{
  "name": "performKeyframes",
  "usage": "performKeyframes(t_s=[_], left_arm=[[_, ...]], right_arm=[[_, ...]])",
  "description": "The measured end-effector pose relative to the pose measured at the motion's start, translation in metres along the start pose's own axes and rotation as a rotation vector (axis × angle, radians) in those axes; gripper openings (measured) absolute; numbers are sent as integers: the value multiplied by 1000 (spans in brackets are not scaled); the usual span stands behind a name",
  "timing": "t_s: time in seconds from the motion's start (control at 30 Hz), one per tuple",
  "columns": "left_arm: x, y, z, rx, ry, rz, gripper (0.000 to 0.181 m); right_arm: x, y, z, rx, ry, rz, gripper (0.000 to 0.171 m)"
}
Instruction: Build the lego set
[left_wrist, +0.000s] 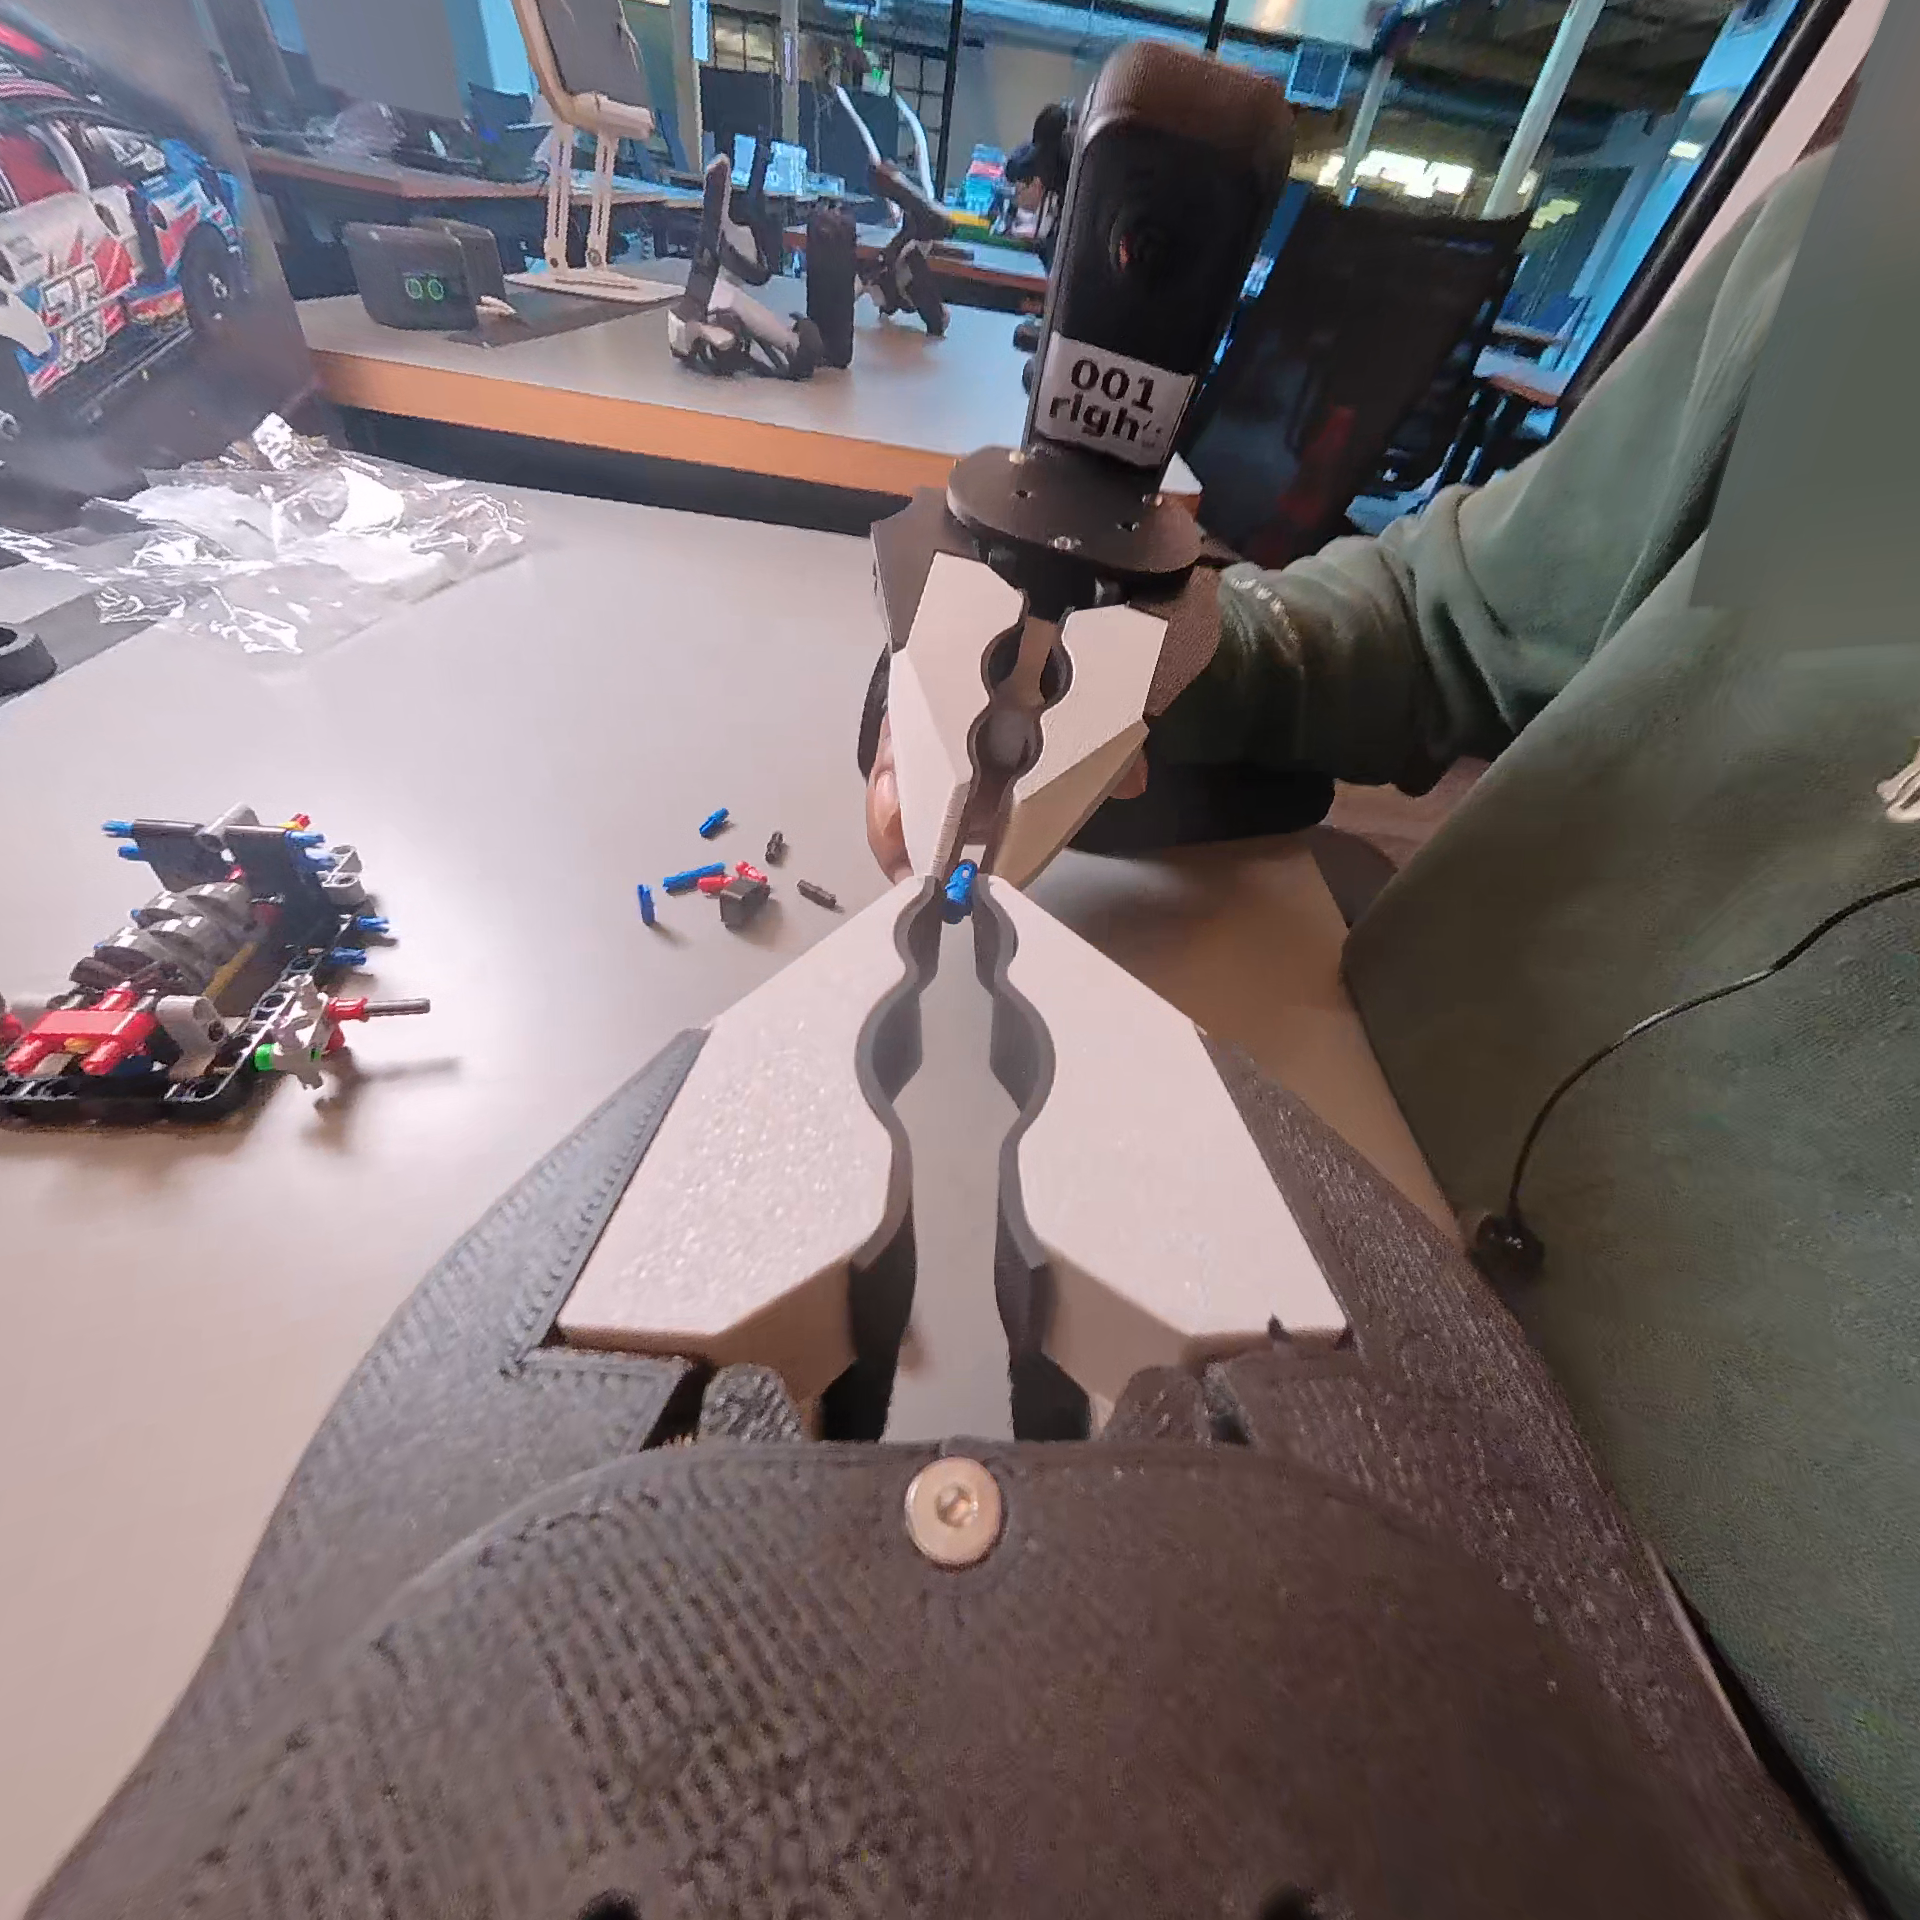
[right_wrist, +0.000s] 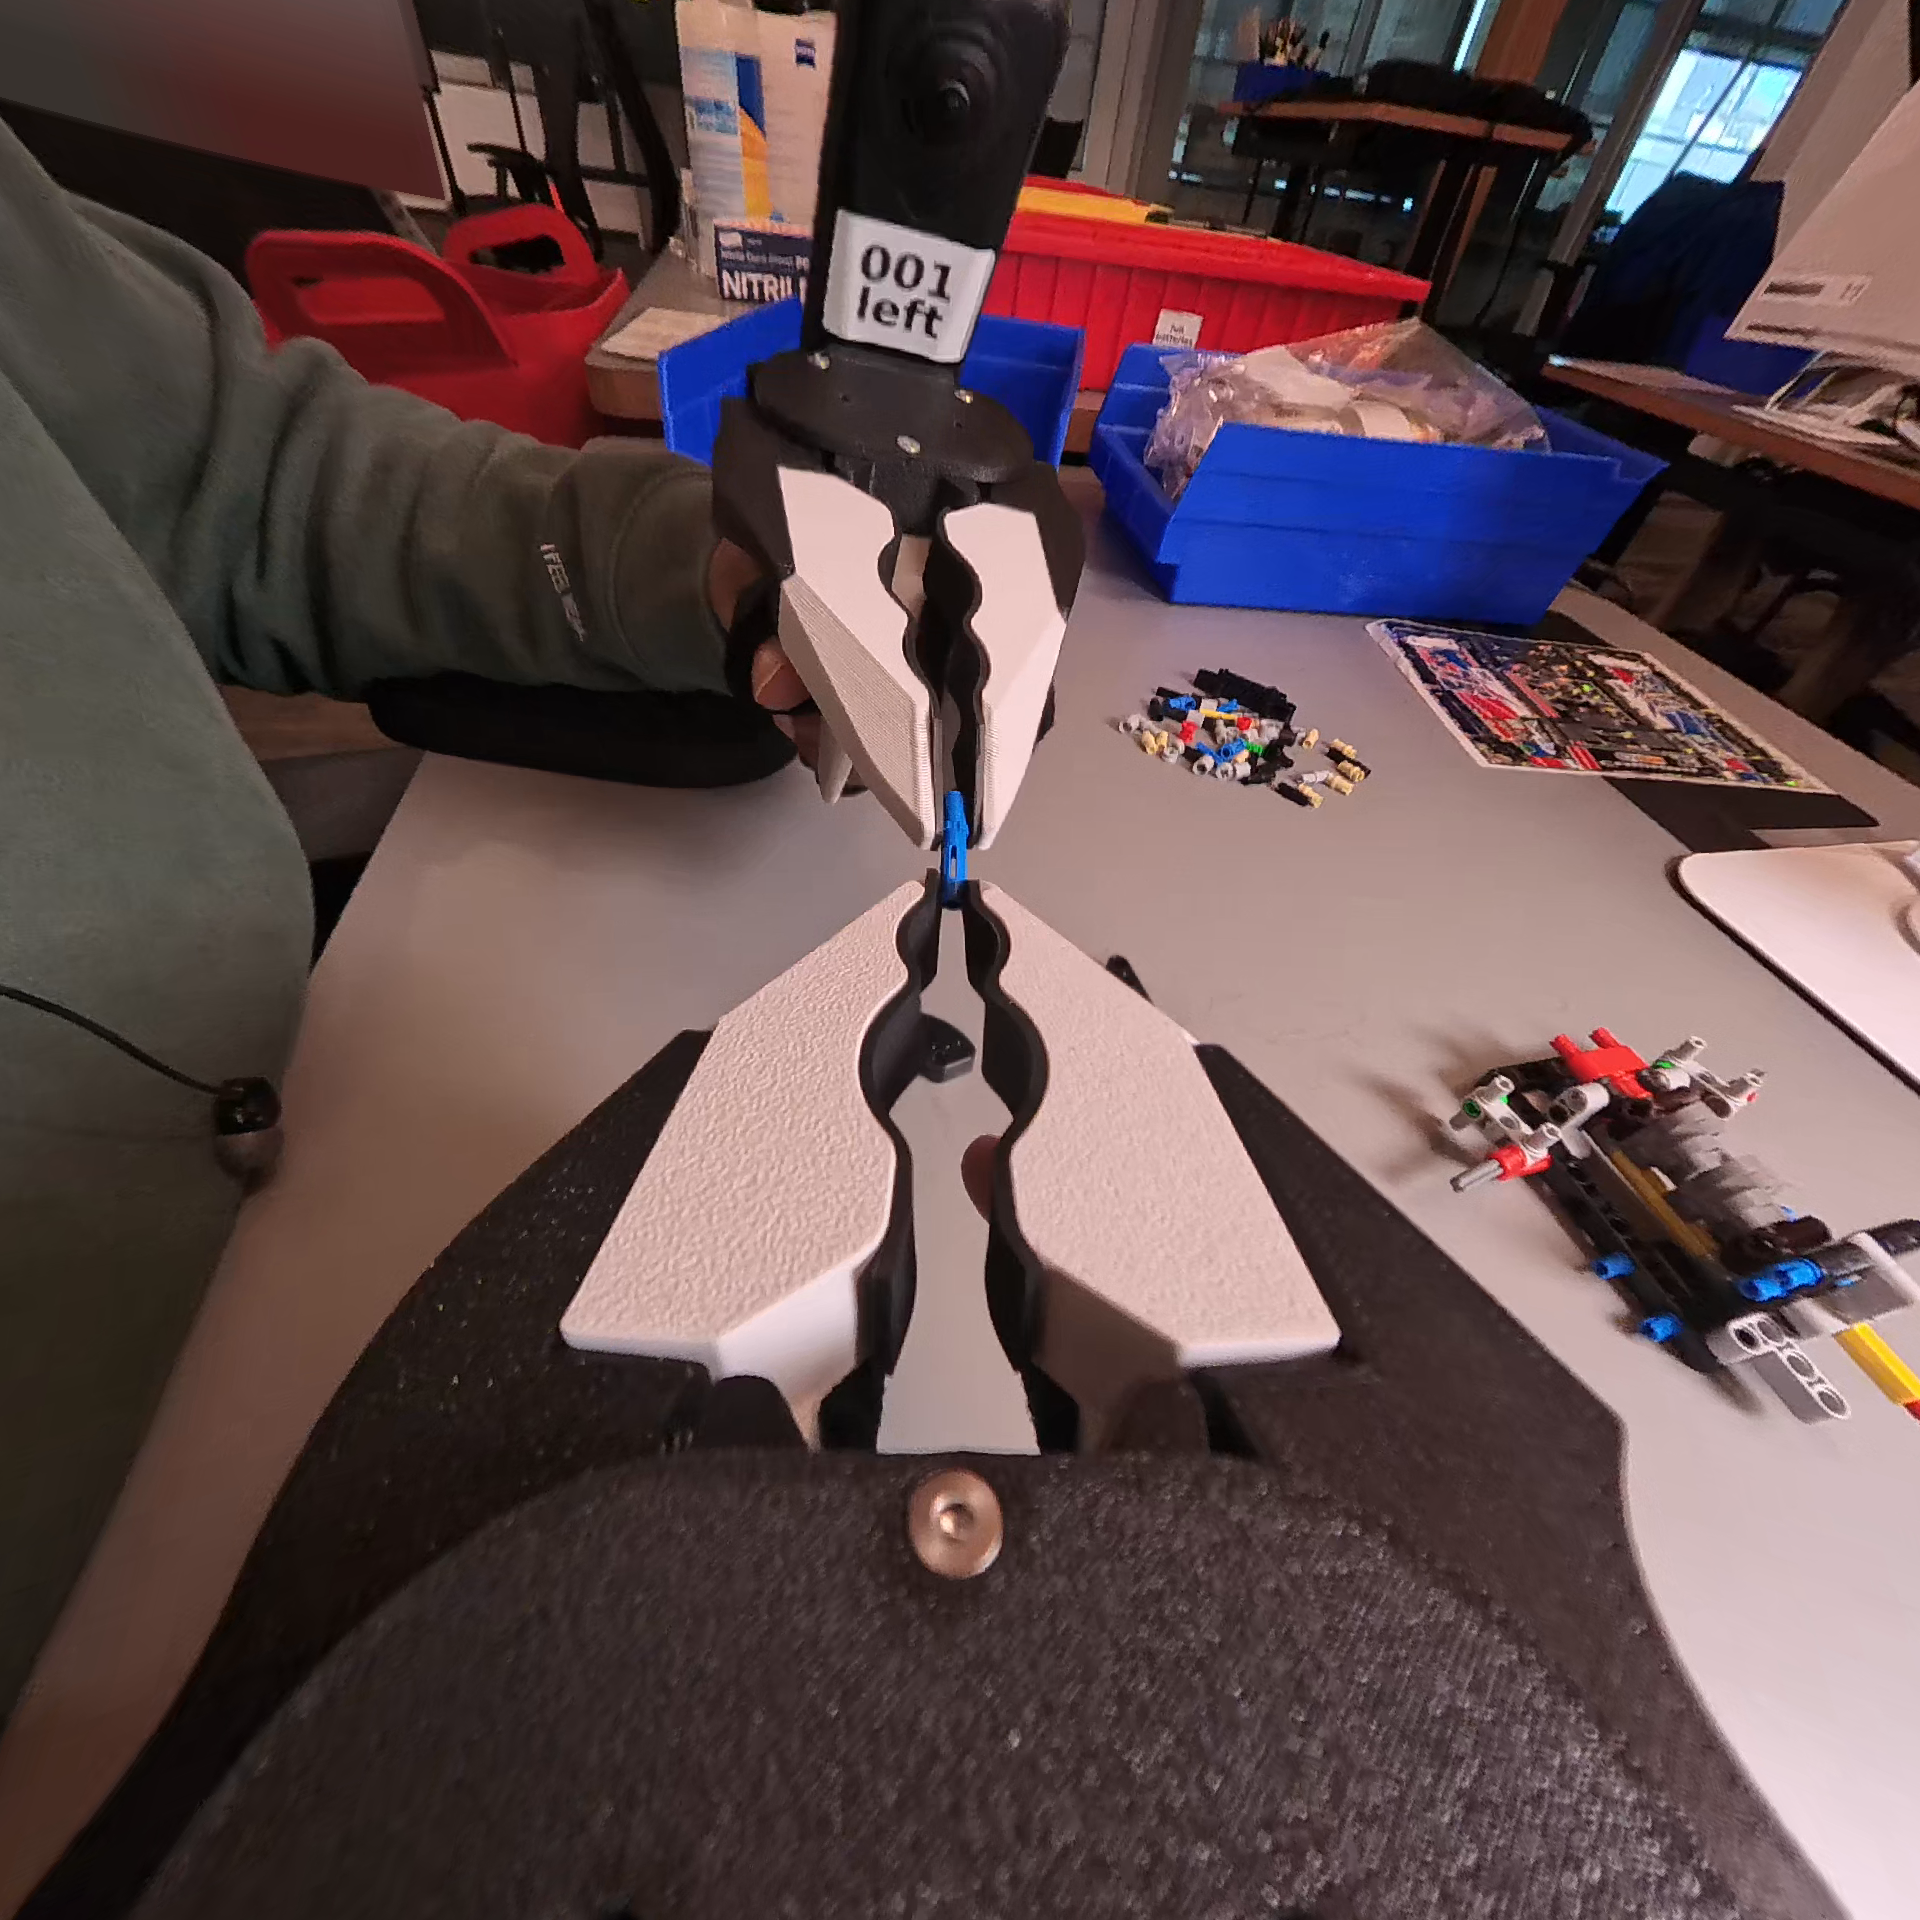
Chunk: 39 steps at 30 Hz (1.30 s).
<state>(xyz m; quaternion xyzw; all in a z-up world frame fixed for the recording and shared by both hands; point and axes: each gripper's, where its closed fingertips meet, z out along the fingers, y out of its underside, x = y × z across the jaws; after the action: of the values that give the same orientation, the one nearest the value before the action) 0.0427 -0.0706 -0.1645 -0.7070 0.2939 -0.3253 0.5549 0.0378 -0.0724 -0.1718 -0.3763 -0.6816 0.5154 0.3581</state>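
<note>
A small blue Lego pin (right_wrist: 954, 847) hangs above the table between the two grippers, which meet tip to tip. My right gripper (right_wrist: 951, 896) is shut on its near end. My left gripper (right_wrist: 956, 821) is shut on its far end. In the left wrist view the pin (left_wrist: 958, 888) sits at my left gripper (left_wrist: 956, 891), with the right gripper (left_wrist: 971, 857) pressed against it from the other side. The partly built black Lego chassis (left_wrist: 197, 977) with red, grey and blue parts lies on the table to the left; it also shows in the right wrist view (right_wrist: 1662, 1195).
Loose blue, red and black pins (left_wrist: 727, 883) lie by the chassis. A pile of small parts (right_wrist: 1236, 738), an instruction booklet (right_wrist: 1579, 707) and blue bins (right_wrist: 1351, 520) sit farther off. A black piece (right_wrist: 945, 1060) lies under my right gripper. Plastic bags (left_wrist: 291, 540) lie at the back. The tips of both grippers are at nearly the same place.
</note>
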Motion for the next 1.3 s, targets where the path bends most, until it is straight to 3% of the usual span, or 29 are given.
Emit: performKeyframes(t_s=[0.17,0.27,0.83,0.93,1.1,1.3], left_arm=[[5,-19,-4,128,70,-114,3],[7,-26,-6,179,115,-180,3],[11,-27,-3,188,159,-237,4],[-9,-8,-12,45,18,-122,28],[-22,78,-28,-433,-86,-24,32],[-25,109,-18,-611,-148,74,26]], right_arm=[[0,-24,-6,136,30,-35,3],[-2,-35,-11,193,45,-69,13],[-3,-32,-8,155,66,-131,2],[15,-28,-15,141,110,-72,2],[39,-2,-21,24,168,-12,2],[18,54,-2,-274,57,24,2]])
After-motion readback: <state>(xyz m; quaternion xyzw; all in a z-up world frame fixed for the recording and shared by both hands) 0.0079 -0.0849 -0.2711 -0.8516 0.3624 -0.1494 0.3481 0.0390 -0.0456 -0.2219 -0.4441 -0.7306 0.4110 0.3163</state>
